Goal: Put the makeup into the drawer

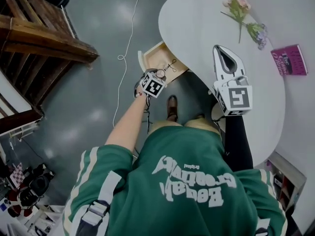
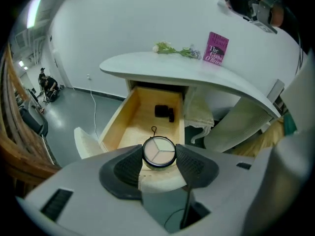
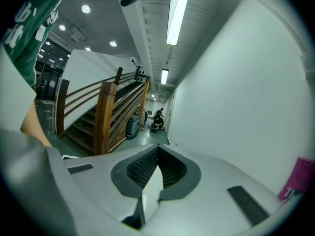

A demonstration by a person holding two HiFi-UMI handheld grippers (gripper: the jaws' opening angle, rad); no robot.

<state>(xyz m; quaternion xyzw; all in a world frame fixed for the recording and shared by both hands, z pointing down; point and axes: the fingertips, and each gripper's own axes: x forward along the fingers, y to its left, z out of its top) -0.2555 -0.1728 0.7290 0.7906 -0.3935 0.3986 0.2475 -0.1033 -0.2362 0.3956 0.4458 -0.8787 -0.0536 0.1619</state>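
Observation:
My left gripper (image 2: 158, 157) is shut on a round makeup compact (image 2: 158, 151) with three pale powder sections, one pad on each side of it. It hangs over the open wooden drawer (image 2: 117, 124) under the white table (image 2: 197, 73). A black item (image 2: 165, 112) lies at the drawer's back, and a small wire loop (image 2: 154, 130) nearer the front. In the head view the left gripper (image 1: 158, 76) sits above the drawer (image 1: 150, 53). My right gripper (image 1: 220, 50) is over the table (image 1: 197, 18), its jaws shut with nothing between them (image 3: 157, 149).
On the table lie artificial flowers (image 1: 241, 9) and a pink book (image 1: 290, 60). A wooden staircase (image 1: 39, 38) stands at the left, and a white cable (image 1: 125, 43) runs across the grey floor. A person's shoe (image 1: 172, 107) is below the drawer.

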